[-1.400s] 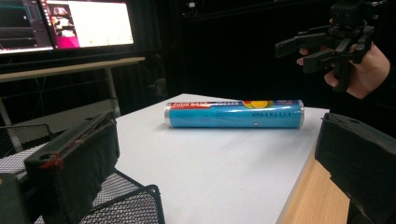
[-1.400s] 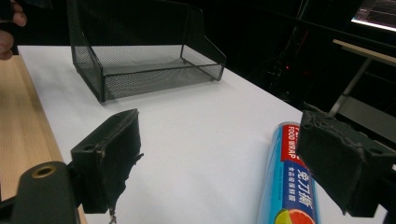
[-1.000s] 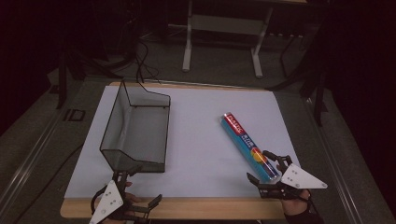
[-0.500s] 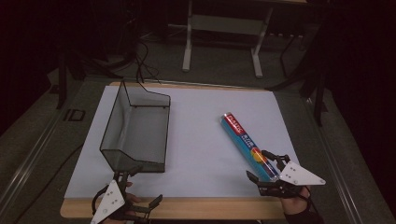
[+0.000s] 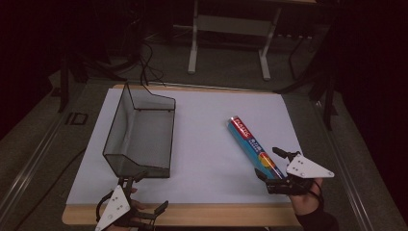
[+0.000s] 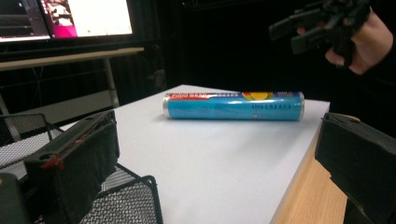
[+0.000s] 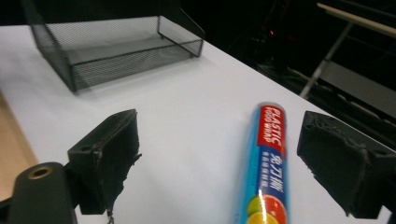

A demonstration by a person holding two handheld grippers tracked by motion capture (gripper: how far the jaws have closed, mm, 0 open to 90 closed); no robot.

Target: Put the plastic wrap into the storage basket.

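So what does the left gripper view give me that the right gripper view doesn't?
Left gripper view alone: lit monitors at the back, the other hand's claw raised, and the plastic wrap roll side-on, both ends visible. Right gripper view alone: the whole mesh basket and the roll's red label, lying between its own open jaws. Both: the roll, the basket mesh, the white mat.

each hand carries a black gripper: the left gripper [image 5: 144, 195] and right gripper [image 5: 273, 163] are both topped by a grey three-cornered plate with small screw holes; their fingers [image 7: 108, 158] are matte black blocks with frayed padding.
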